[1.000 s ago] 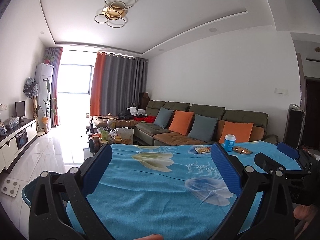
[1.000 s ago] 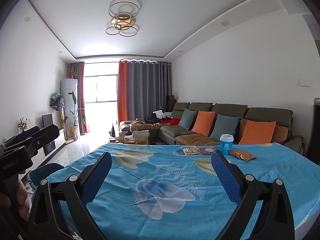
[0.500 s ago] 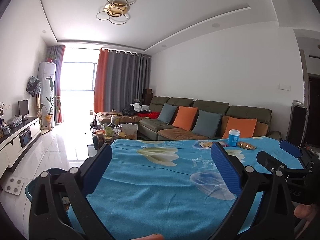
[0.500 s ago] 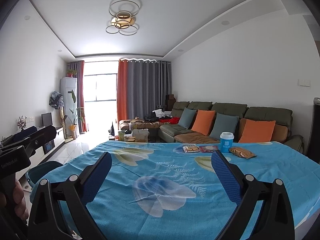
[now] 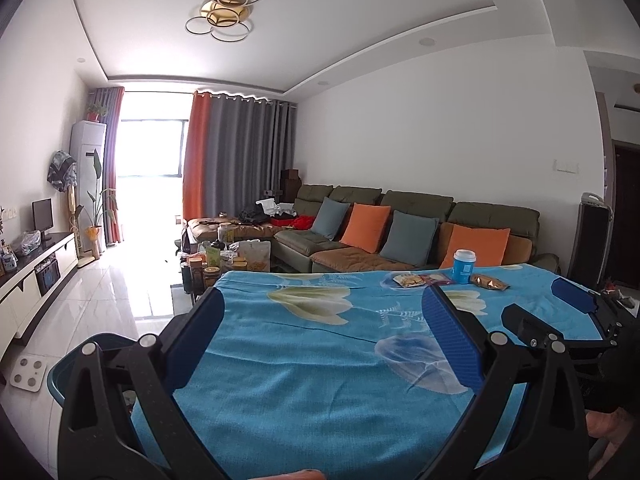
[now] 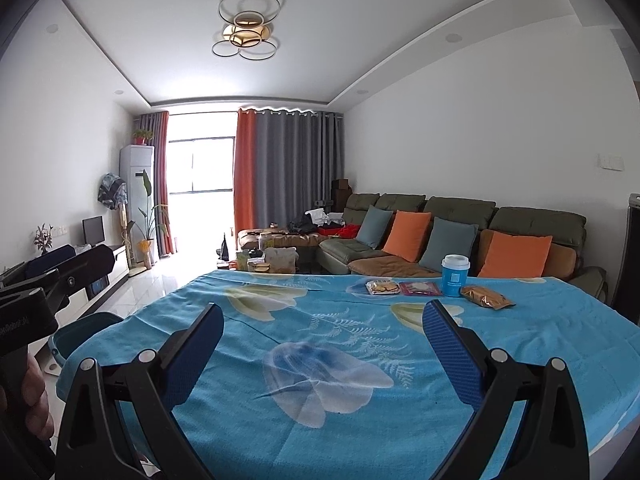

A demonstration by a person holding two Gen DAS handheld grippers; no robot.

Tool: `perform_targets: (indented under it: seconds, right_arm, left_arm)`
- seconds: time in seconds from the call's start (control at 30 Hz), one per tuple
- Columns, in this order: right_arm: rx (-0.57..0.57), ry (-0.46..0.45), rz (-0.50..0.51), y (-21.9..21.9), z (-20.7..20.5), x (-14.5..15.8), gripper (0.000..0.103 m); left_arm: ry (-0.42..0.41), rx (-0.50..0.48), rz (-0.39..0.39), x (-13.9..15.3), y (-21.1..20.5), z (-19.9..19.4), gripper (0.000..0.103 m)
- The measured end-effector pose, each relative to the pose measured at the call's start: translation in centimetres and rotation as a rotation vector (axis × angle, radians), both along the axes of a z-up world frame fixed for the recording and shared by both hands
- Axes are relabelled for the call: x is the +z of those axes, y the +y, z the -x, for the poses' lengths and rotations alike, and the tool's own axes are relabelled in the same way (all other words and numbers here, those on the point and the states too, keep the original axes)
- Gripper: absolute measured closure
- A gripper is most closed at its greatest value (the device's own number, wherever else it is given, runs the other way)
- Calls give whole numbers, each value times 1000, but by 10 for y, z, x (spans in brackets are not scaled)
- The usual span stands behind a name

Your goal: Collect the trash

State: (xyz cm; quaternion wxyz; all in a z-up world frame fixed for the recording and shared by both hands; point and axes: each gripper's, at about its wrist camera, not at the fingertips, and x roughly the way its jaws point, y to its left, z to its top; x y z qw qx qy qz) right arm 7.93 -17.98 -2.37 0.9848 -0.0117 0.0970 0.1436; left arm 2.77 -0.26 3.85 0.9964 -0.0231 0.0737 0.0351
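Over the blue tablecloth (image 6: pixel 320 320), both grippers (image 5: pixel 320 300) (image 6: pixel 322 312) stay wide open, tilted slightly lower than before.

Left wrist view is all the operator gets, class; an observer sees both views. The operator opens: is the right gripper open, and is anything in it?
Observer: The right wrist view shows the right gripper open wide, with nothing between its fingers.
Operator: My left gripper covers part of the trash beside the blue cup. What lies there?
Observer: A pink packet lies flat, in full sight, between the biscuit packet and the cup.
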Motion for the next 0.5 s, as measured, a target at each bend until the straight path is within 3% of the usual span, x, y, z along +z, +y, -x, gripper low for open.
perform_targets:
  seconds: [0.5]
  right_arm:
    - [4, 1, 15, 3, -4, 1, 7]
  left_arm:
    - [21, 11, 27, -2, 10, -6, 6]
